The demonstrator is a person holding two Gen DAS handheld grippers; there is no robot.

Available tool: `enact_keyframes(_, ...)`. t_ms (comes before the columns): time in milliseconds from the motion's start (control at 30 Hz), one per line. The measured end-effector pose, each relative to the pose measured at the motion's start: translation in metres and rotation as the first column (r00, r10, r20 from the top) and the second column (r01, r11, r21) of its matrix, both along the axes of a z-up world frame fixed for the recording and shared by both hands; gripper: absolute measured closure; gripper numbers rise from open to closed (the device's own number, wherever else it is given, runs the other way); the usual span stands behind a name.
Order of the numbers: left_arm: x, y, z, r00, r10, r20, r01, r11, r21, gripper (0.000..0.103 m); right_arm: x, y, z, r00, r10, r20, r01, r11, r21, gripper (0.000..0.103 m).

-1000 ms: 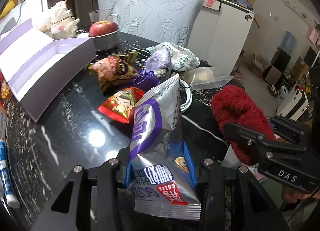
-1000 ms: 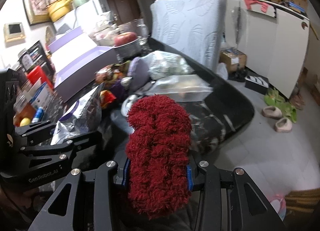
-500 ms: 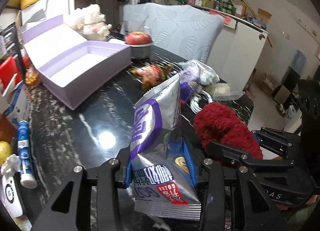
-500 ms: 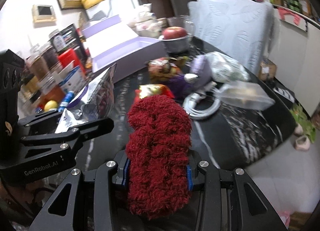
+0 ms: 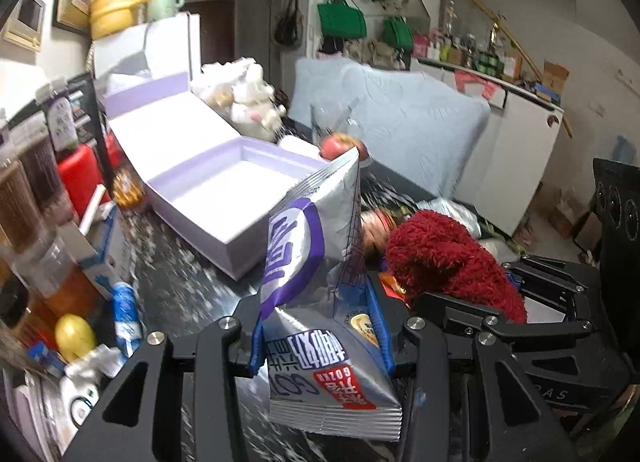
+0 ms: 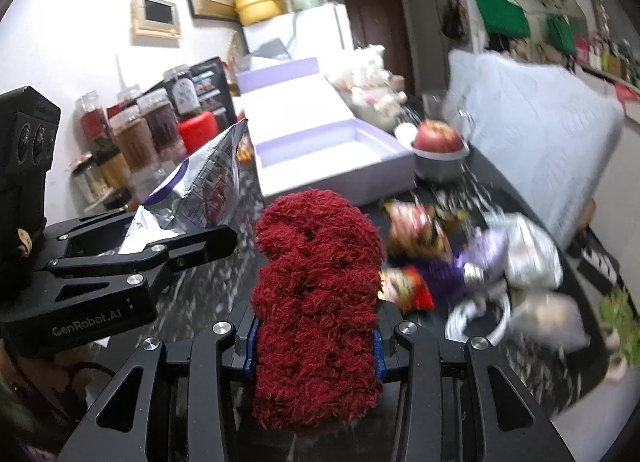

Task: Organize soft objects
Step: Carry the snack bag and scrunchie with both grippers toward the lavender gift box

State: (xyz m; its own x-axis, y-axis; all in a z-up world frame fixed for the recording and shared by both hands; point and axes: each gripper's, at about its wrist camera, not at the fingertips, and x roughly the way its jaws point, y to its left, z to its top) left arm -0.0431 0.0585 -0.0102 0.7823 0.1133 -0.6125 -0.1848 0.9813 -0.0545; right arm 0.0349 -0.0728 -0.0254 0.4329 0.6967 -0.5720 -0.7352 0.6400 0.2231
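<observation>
My left gripper (image 5: pixel 320 336) is shut on a silver and purple snack bag (image 5: pixel 316 262) and holds it upright above the black marble table (image 5: pixel 188 282). My right gripper (image 6: pixel 316 342) is shut on a fluffy red soft object (image 6: pixel 316 302); it also shows in the left wrist view (image 5: pixel 444 258), just right of the bag. An open lilac box (image 5: pixel 224 197) lies ahead of the bag; in the right wrist view the box (image 6: pixel 332 157) is ahead and slightly right. The bag also shows at left in the right wrist view (image 6: pixel 204 189).
Several snack packets (image 6: pixel 424 229), a silver bag (image 6: pixel 528 250) and a white cable (image 6: pixel 480 318) lie on the right of the table. An apple in a metal bowl (image 6: pixel 438 141) stands beside the box. Jars (image 6: pixel 132 133) and bottles line the left edge. A pale blue padded chair (image 5: pixel 400 129) stands behind.
Both grippers have swung left with their loads; the lilac box has come toward the middle of both views, and the snack pile has slid off to the right.
</observation>
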Motion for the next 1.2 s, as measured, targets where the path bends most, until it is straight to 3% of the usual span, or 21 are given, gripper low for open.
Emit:
enact_keyframes(333, 0.017, 0.036, 0.047, 0.995, 0.037, 0.093, -0.044, 0.997, 0.069, 0.061, 0.029, 0.031, 0.050, 0.994, 0.061, 0.096, -0.065, 0.997, 0.039, 0.063)
enact_keyframes(433, 0.026, 0.044, 0.063, 0.991, 0.044, 0.125, -0.059, 0.991, 0.122, 0.061, 0.042, 0.040, 0.065, 0.991, 0.061, 0.120, -0.068, 0.996, 0.052, 0.063)
enact_keyframes(767, 0.071, 0.080, 0.105, 0.984, 0.033, 0.174, -0.065, 0.981, 0.183, 0.061, 0.094, 0.077, 0.113, 0.978, 0.071, 0.196, -0.089, 0.993, 0.084, 0.063)
enact_keyframes(1200, 0.154, 0.153, 0.114, 0.987, 0.113, 0.112, -0.133, 0.974, 0.181, 0.061, 0.181, 0.146, 0.137, 0.974, 0.064, 0.217, -0.077, 0.996, 0.053, 0.063)
